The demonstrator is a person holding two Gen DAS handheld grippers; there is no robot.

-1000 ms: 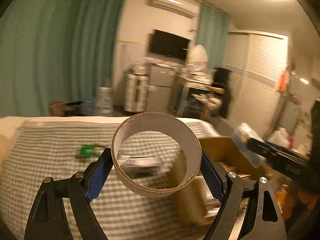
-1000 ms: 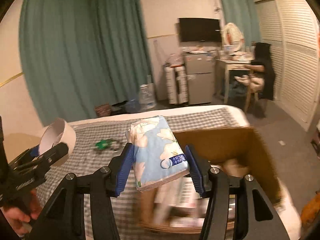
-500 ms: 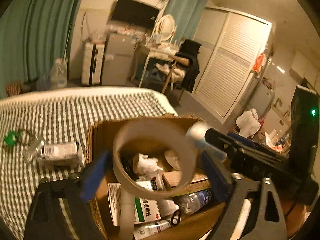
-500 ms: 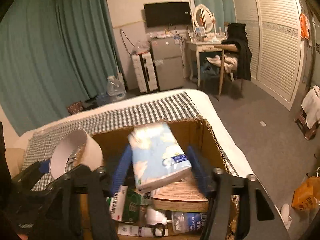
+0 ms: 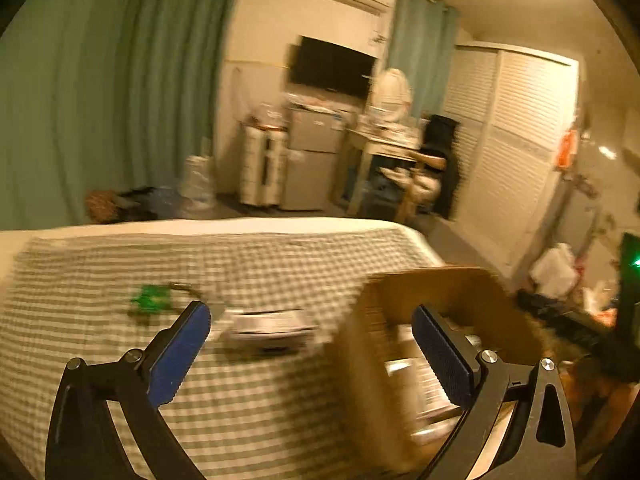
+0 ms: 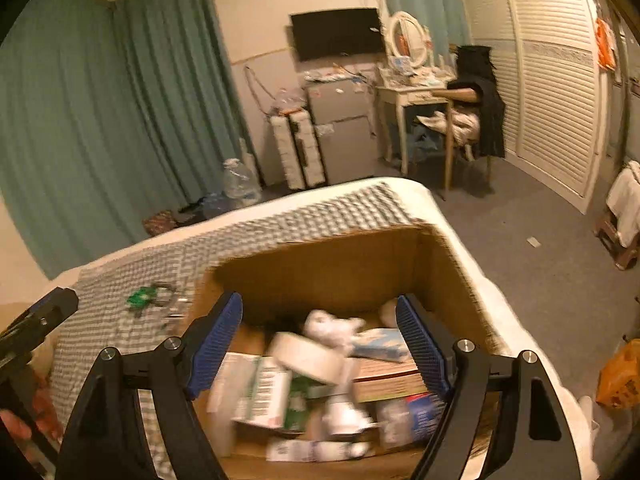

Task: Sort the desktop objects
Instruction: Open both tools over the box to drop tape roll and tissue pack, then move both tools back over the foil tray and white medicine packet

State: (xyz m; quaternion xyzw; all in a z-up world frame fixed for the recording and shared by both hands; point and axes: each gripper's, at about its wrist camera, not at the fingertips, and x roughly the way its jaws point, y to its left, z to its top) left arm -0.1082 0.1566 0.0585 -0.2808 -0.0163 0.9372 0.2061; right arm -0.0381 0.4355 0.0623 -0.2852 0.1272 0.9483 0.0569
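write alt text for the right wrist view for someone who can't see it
The open, empty right gripper hovers over a cardboard box full of jumbled items, including a tape roll and tissue pack, on a checked cloth.

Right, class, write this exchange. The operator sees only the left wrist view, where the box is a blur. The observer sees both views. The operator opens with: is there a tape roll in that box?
Observer: Yes, a white tape roll lies on top of the pile inside the cardboard box.
Operator: Any tissue pack in there?
Observer: A pale blue tissue pack lies just right of the roll.
Operator: What is the right gripper doing?
Observer: The right gripper hangs over the box with its fingers apart, holding nothing.
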